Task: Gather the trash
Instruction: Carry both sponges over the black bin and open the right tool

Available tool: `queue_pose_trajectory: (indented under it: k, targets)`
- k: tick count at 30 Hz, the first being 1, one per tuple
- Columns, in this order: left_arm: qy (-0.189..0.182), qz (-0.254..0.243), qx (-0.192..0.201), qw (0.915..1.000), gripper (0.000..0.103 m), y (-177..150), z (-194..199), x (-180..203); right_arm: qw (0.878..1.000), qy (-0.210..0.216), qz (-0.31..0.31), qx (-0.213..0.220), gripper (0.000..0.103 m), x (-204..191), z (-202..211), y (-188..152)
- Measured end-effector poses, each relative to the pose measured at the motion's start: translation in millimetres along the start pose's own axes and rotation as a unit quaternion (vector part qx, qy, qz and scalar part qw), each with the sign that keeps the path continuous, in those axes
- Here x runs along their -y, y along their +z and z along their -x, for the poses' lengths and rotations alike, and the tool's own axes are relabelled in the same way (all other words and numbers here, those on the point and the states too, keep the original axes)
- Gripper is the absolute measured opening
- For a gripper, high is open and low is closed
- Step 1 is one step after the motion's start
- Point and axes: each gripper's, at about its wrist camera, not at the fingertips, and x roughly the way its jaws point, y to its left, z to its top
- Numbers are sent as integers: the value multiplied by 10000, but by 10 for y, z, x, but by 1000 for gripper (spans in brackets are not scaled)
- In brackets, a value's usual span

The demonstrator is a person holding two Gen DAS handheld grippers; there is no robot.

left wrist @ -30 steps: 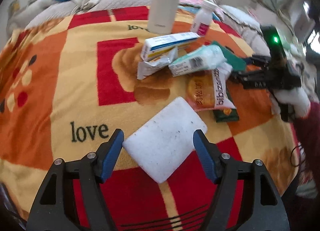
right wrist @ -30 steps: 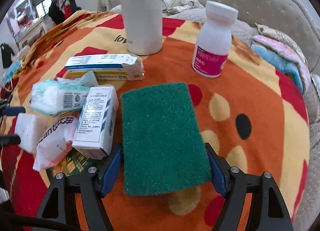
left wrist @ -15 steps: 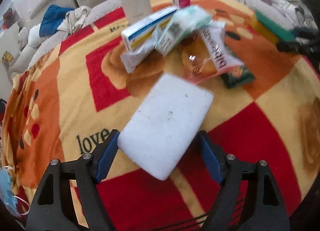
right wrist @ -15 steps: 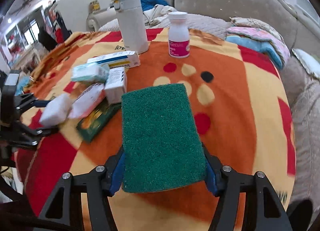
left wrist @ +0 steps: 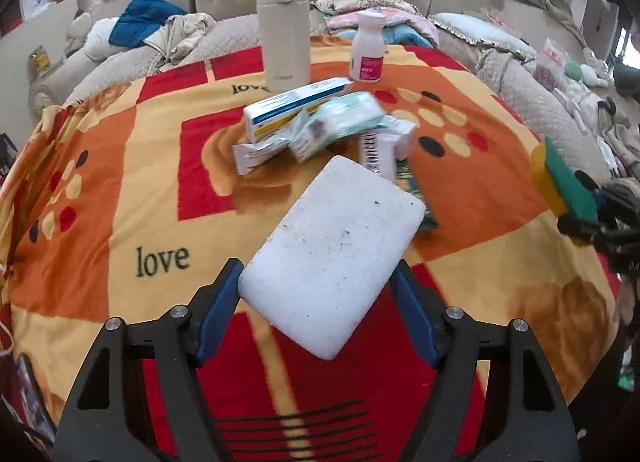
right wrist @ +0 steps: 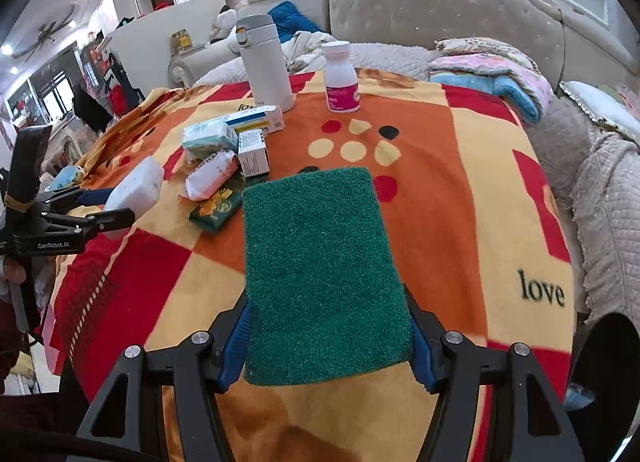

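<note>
My left gripper [left wrist: 318,268] holds a white foam sponge [left wrist: 336,246] slantwise between its blue pads, lifted above the blanket, and its jaws are closing a little on it. My right gripper [right wrist: 326,302] is shut on a green scouring sponge [right wrist: 320,262] with a yellow underside, also held off the blanket. Each shows in the other's view: the white sponge [right wrist: 136,187] at the left, the green sponge [left wrist: 560,181] at the right edge. Between them lies a pile of trash [left wrist: 320,129]: medicine boxes, a tissue pack, wrappers.
A white thermos [left wrist: 284,25] and a white pill bottle [left wrist: 368,47] stand behind the pile on the red, orange and yellow "love" blanket [left wrist: 120,181]. Cushioned sofas with clothes and folded blankets ring the back. A person's hand [right wrist: 12,274] holds the left gripper's handle.
Both grippers drew back from the pile with their sponges and rose a little. The right one travelled farthest, away to the right, and the pile now looks smaller in its view.
</note>
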Motion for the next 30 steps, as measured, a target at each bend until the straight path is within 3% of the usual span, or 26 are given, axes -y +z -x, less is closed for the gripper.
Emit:
queue_pose_trajectory:
  k: [14, 30]
  targets:
    - [-460, -117, 120, 9988, 73, 26, 51, 900, 9983, -179, -510, 229, 64, 335, 342, -286]
    - [-1212, -325, -176, 9919, 73, 207, -150, 1906, 9882, -714, -1306, 370, 64, 1033, 742, -677]
